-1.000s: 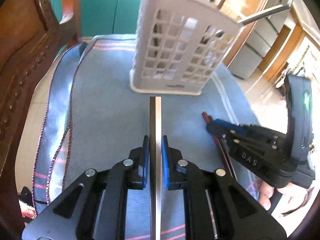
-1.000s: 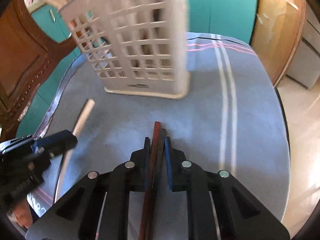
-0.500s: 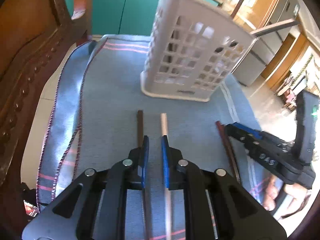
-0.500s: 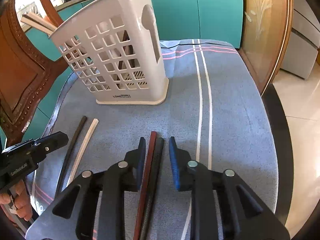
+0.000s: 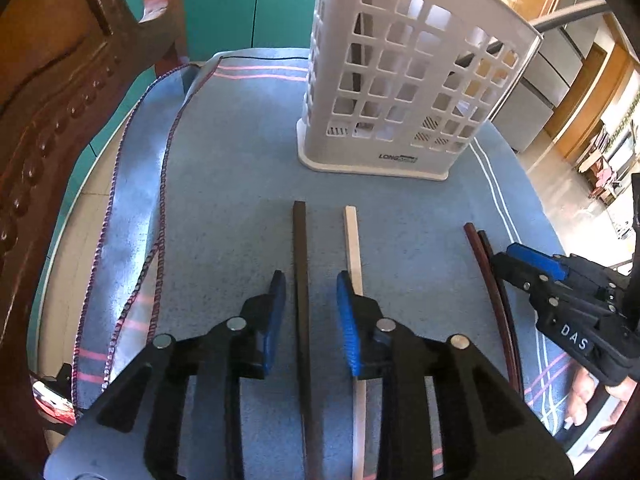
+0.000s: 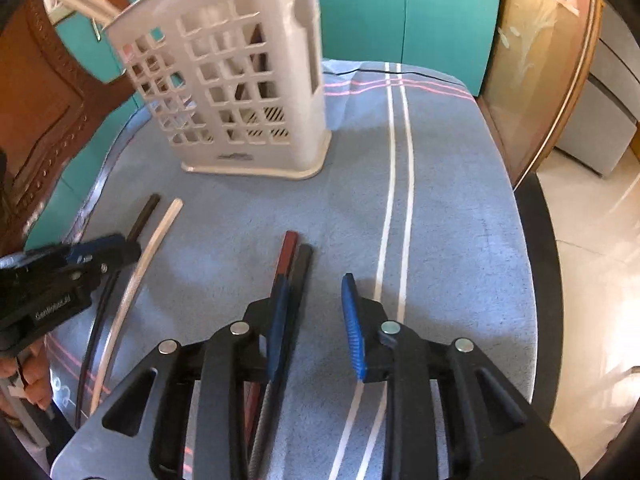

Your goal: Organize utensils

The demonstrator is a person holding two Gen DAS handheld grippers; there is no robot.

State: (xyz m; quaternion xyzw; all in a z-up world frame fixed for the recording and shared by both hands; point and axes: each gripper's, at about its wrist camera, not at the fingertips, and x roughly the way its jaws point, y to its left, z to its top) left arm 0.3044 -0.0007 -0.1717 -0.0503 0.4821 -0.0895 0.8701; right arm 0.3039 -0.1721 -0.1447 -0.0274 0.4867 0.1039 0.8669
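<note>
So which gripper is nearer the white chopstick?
Left. The left gripper has the white chopstick lying under its right finger; the right gripper stands further off, over the red chopstick.

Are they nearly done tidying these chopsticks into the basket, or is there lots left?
Some sticks already stand in the white basket. Nothing is in hand: the left gripper and right gripper have just been opening. Left to do: the dark chopstick and white chopstick, plus the red chopstick and black chopstick, all lying on the blue cloth.
</note>
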